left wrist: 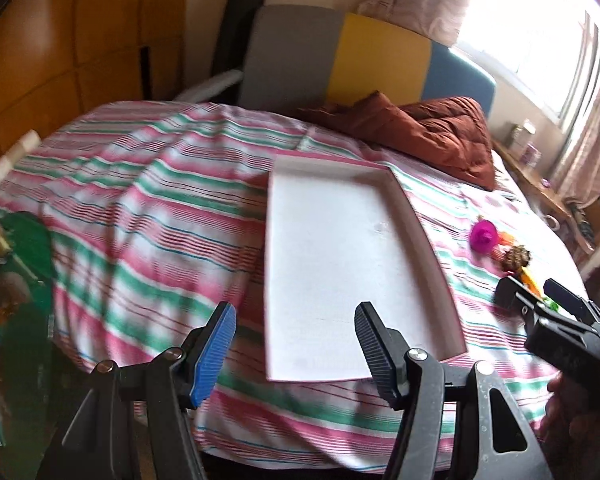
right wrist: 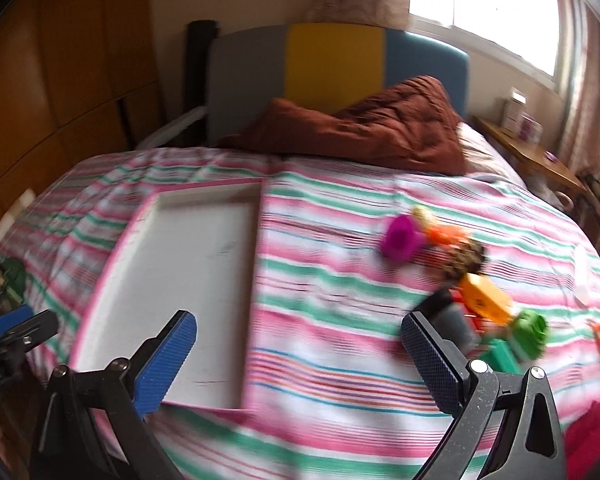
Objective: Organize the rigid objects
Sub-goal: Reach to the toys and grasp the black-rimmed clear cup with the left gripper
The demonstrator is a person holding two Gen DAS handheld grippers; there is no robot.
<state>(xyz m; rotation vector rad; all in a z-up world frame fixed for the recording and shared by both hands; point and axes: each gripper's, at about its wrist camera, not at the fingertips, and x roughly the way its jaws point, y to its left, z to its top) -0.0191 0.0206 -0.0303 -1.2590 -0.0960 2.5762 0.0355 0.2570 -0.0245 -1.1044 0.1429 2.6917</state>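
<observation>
A: Status, L gripper [left wrist: 296,344]?
B: Jaws apart, nothing between pads. Hovers over near edge of white tray [left wrist: 416,208], which lies flat on striped bedspread [left wrist: 140,208].
A: R gripper [right wrist: 300,360]?
B: Also spread wide, empty. Above bedspread, between tray and toy cluster.
A: Toys, location?
B: Right of tray, apart from it. Magenta toy [right wrist: 400,240] farthest back; orange block [right wrist: 486,298] and green piece [right wrist: 530,332] nearer, just beside R gripper's dark finger. Blurred, exact shapes can't tell.
A: Tray contents?
B: Bare.
</observation>
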